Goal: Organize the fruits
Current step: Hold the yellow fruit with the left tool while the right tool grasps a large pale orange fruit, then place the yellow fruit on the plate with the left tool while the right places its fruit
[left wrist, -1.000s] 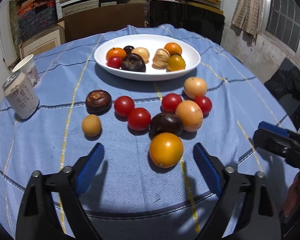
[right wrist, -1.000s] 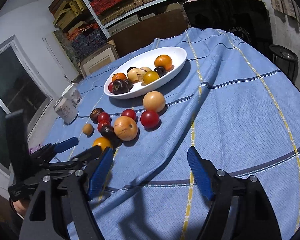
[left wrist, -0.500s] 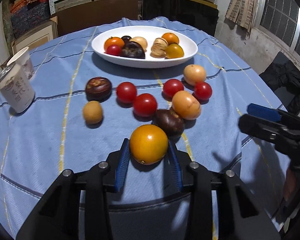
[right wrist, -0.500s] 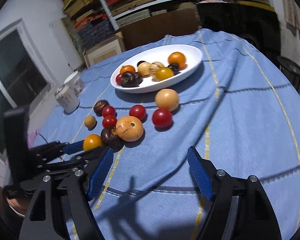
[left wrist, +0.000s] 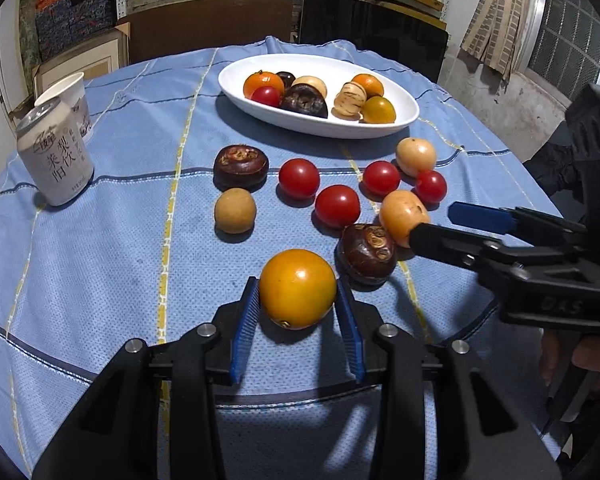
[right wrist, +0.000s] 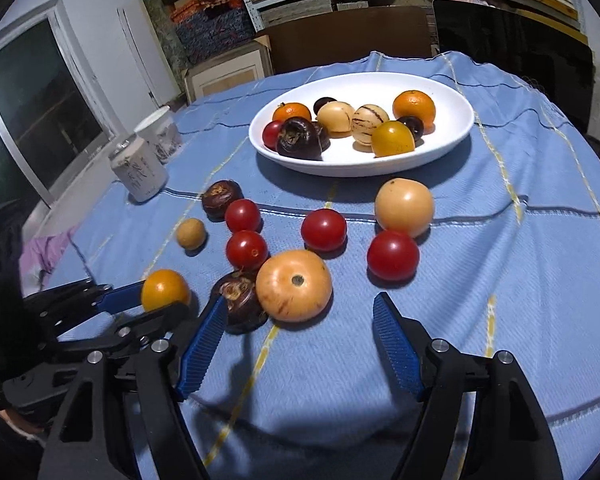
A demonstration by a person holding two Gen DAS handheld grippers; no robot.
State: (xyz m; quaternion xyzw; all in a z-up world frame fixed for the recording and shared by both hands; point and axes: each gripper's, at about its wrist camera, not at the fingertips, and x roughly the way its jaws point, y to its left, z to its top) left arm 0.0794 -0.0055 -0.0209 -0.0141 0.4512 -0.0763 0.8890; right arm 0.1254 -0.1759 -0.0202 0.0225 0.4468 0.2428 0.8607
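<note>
My left gripper (left wrist: 298, 312), black plastic with ribbed blue pads, is clamped on the smooth round yellow-orange tomato (left wrist: 297, 288), one pad on each side; the fruit rests on the woven blue cloth with yellow stripes (left wrist: 120, 240). My right gripper (right wrist: 300, 320) has its jaws closing, pads still apart. The glossy pale-orange persimmon-like fruit (right wrist: 294, 285) sits between the fingertips, no pad pressing it. The wrinkled dark brown water chestnut (right wrist: 240, 300) lies just beside my left pad, touching that fruit. Four shiny red cherry tomatoes (right wrist: 324, 229) are scattered further ahead, with a matte tan round fruit (right wrist: 191, 233) off to the left. The oval white ceramic dish (right wrist: 456, 92) holds more mixed fruit, well beyond both grippers. A pale drink can (left wrist: 56, 156) stands at far left.
</note>
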